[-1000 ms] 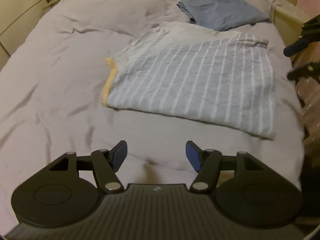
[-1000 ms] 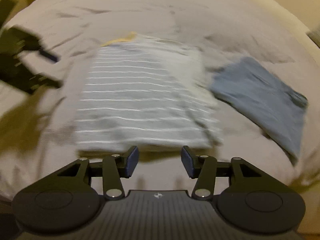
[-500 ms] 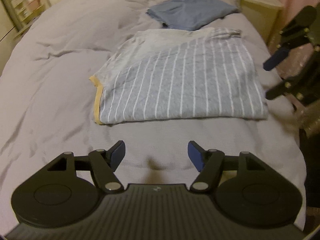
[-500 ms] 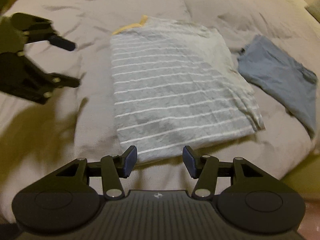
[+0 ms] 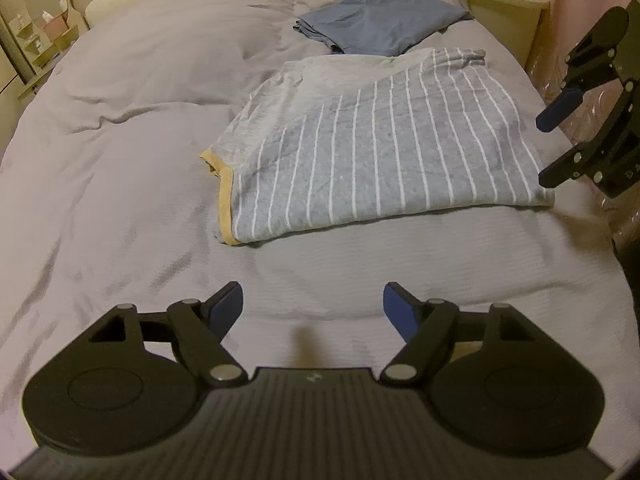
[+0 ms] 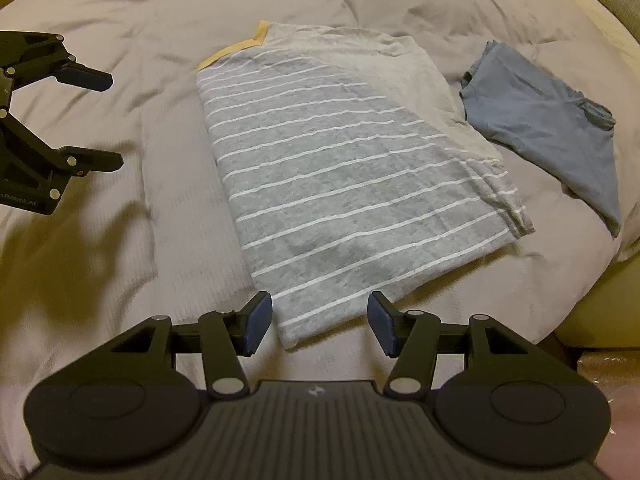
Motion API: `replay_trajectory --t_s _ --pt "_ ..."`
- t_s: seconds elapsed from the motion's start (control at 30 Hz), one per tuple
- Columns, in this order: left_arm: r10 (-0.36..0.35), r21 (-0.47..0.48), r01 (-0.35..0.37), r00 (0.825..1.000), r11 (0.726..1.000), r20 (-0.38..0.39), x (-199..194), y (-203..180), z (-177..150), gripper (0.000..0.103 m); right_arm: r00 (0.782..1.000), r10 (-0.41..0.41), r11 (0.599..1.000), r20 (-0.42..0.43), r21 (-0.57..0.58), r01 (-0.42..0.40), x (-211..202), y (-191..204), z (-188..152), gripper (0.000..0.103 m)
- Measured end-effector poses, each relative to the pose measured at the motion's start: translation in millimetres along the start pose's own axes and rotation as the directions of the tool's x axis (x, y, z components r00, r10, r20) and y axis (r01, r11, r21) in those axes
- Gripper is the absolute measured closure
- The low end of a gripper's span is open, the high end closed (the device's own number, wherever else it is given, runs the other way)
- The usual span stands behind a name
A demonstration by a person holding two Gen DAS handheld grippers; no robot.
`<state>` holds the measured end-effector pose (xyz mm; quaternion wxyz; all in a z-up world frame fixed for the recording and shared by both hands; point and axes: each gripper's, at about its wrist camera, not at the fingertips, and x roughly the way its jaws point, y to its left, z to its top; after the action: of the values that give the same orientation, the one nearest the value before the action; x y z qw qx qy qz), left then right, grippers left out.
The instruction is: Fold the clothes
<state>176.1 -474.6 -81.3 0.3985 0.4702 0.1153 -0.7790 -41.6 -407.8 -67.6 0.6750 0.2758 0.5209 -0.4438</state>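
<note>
A grey shirt with white stripes and a yellow collar [image 5: 376,152] lies folded flat on the bed; it also shows in the right wrist view [image 6: 344,172]. My left gripper [image 5: 313,306] is open and empty above the bare sheet, short of the shirt's near edge. My right gripper [image 6: 320,322] is open and empty, its fingertips on either side of the shirt's near corner, just above it. Each gripper shows in the other's view: the right one [image 5: 560,148] beside the shirt's right edge, the left one [image 6: 100,120] to the shirt's left.
A folded blue garment [image 5: 380,24] lies beyond the striped shirt, also in the right wrist view [image 6: 548,120]. The grey bed cover [image 5: 120,140] is wrinkled. A cream bed frame [image 5: 508,12] and pink wall stand at the far right. A shelf with a mirror [image 5: 44,32] stands far left.
Both grippers swung around the bed. The right gripper moved in until its fingertips flank the shirt's corner. Both stayed open; the shirt has not moved.
</note>
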Motion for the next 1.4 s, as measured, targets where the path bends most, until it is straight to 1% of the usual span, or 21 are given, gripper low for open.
replay_trajectory --t_s 0.07,0.1,0.13,0.17,0.23,0.3,0.33,0.4,0.47,0.57,0.63,0.73,0.83,0.97,1.03,1.17,1.23,1.27,1.3,1.33,1.4 --pt "0.000 0.025 0.000 1.000 1.000 0.002 4 2 0 0.023 1.000 -0.005 1.000 -0.002 0.008 0.005 1 0 1 0.045" --pt "0.003 0.048 -0.003 1.000 0.999 0.004 7 2 0 0.019 1.000 -0.009 1.000 -0.002 0.008 0.009 2 0 2 0.044" --pt "0.012 0.095 -0.013 1.000 0.995 0.011 10 0 0 0.014 1.000 -0.019 1.000 0.001 0.007 0.019 2 0 1 0.042" --pt "0.022 0.144 -0.024 1.000 0.989 0.019 14 -2 0 0.012 0.999 -0.036 0.999 0.010 -0.004 0.037 2 2 0 0.041" --pt "0.054 0.285 -0.066 0.997 0.956 0.048 23 -8 -3 0.011 0.995 -0.086 0.993 0.045 -0.075 0.089 1 10 -5 0.041" --pt "0.079 0.428 -0.109 0.993 0.897 0.088 36 -15 -7 0.011 0.985 -0.141 0.973 0.097 -0.171 0.156 3 25 -14 0.040" --pt "0.086 0.491 -0.130 0.990 0.861 0.110 42 -19 -9 0.012 0.980 -0.160 0.960 0.118 -0.211 0.182 4 32 -20 0.038" --pt "0.097 0.603 -0.173 0.983 0.779 0.157 55 -25 -14 0.012 0.975 -0.174 0.945 0.139 -0.255 0.205 9 45 -29 0.038" --pt "0.105 0.686 -0.221 0.973 0.693 0.208 66 -30 -19 0.014 0.969 -0.186 0.933 0.162 -0.279 0.226 14 57 -37 0.038" --pt "0.102 0.754 -0.289 0.953 0.590 0.286 80 -32 -24 0.015 0.961 -0.200 0.927 0.190 -0.280 0.249 21 72 -43 0.038" --pt "0.092 0.777 -0.316 0.943 0.544 0.319 88 -31 -24 0.017 0.953 -0.217 0.920 0.212 -0.281 0.272 26 82 -45 0.039" --pt "0.071 0.800 -0.330 0.937 0.501 0.342 101 -29 -22 0.018 0.942 -0.244 0.918 0.232 -0.257 0.301 33 88 -40 0.044" --pt "0.062 0.812 -0.346 0.931 0.470 0.361 111 -25 -19 0.018 0.927 -0.284 0.904 0.247 -0.254 0.344 41 93 -34 0.047" --pt "0.059 0.815 -0.359 0.925 0.454 0.375 120 -22 -13 0.018 0.906 -0.328 0.873 0.268 -0.282 0.399 51 91 -33 0.048" --pt "0.057 0.817 -0.366 0.922 0.446 0.382 125 -20 -11 0.021 0.893 -0.354 0.856 0.278 -0.289 0.429 56 86 -36 0.048" --pt "0.055 0.818 -0.381 0.916 0.431 0.397 135 -15 -7 0.028 0.852 -0.420 0.805 0.312 -0.305 0.508 63 80 -42 0.051" --pt "0.056 0.819 -0.375 0.919 0.434 0.391 136 -14 -6 0.034 0.836 -0.435 0.784 0.336 -0.315 0.535 65 79 -44 0.051" --pt "0.056 0.820 -0.369 0.921 0.437 0.385 135 -13 -5 0.037 0.831 -0.435 0.776 0.346 -0.323 0.541 66 80 -44 0.052" --pt "0.057 0.821 -0.364 0.924 0.440 0.379 135 -13 -4 0.043 0.827 -0.435 0.769 0.356 -0.332 0.547 68 81 -44 0.053" --pt "0.058 0.822 -0.358 0.926 0.443 0.373 135 -12 -3 0.052 0.823 -0.435 0.761 0.365 -0.340 0.553 70 82 -44 0.056" --pt "0.060 0.824 -0.347 0.931 0.448 0.360 134 -12 0 0.063 0.821 -0.436 0.752 0.370 -0.352 0.558 74 83 -43 0.059"
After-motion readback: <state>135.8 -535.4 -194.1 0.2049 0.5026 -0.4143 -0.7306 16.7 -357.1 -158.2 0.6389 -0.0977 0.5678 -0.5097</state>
